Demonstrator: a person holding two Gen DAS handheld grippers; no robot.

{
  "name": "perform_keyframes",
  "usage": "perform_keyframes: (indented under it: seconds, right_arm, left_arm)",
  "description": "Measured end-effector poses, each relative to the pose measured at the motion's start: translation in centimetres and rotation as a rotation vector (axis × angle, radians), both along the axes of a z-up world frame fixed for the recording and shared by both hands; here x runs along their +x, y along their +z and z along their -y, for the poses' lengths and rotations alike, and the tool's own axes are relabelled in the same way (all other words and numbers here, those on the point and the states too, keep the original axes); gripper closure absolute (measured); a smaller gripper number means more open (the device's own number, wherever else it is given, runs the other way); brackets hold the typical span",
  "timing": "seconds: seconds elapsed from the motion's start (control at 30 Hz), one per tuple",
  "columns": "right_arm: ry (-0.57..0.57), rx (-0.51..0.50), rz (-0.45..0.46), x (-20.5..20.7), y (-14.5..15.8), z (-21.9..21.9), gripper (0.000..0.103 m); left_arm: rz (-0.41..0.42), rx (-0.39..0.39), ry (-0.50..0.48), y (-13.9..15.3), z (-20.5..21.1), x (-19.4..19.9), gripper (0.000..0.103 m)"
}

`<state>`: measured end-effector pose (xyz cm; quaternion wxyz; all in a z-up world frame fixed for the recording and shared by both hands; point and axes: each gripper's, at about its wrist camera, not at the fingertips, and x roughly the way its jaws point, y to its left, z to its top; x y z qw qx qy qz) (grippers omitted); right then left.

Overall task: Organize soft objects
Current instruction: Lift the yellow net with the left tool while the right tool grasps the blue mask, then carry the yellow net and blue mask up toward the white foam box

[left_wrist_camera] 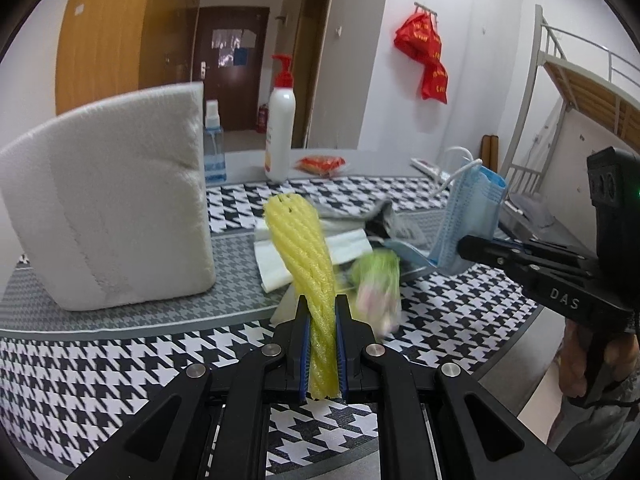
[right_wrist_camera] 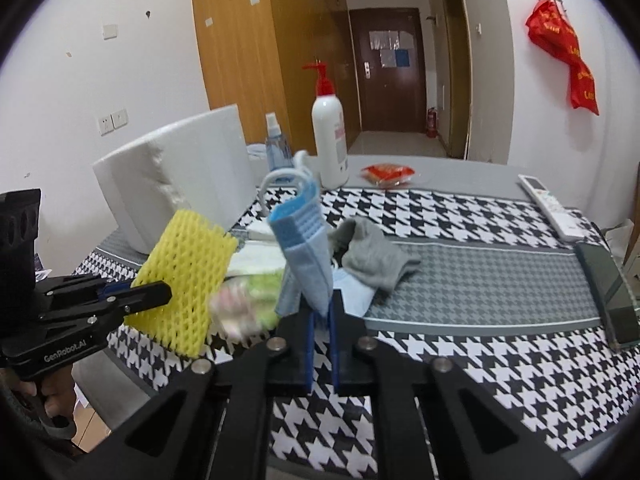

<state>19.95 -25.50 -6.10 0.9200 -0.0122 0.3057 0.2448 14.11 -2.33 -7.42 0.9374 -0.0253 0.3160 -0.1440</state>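
**A:** What are you holding on each side?

**B:** I am holding a yellow foam fruit net [left_wrist_camera: 308,248] in the left gripper [left_wrist_camera: 322,312]; its jaws are pinched narrow on the net's lower end, and the rest is standing up above the bench [left_wrist_camera: 120,380]. In the right gripper [right_wrist_camera: 322,316] I am holding a blue face mask [right_wrist_camera: 304,248], jaws nearly together on its bottom edge, ear loops dangling at the top.

**A:** How are they handling?

**B:** Both are looking very light and limp, I judge. The net is squashing flat between the jaws and should spring back, so I am gripping the bunched end and not the open mesh. The mask is folding over itself; a grip on the pleated body seems safer than the thin loops, which could slip out.

**A:** And the rest of the pile?

**B:** A grey sock [right_wrist_camera: 372,256] and white tissues [left_wrist_camera: 320,248] are lying on the houndstooth cloth between the grippers. A green-and-pink soft thing [left_wrist_camera: 378,284] is blurred just below the net; I cannot tell whether it is resting or falling. The big white tissue pack [left_wrist_camera: 112,208] is standing to the left.
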Motion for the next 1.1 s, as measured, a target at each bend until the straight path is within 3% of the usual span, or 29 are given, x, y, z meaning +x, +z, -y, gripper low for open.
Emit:
perform_keyframes:
  seconds: [0.47,1.1]
  right_arm:
    - [-0.009,0.088,0.079,-3.3,3.2,1.4,0.094]
    - [-0.011,0.095,0.162,-6.4,5.2,1.5,0.094]
  left_arm:
    - [0.092,0.021,0.026,2.5,0.4,-3.0,0.092]
    - [0.215,0.074,0.064,5.8,1.2,-5.2,0.092]
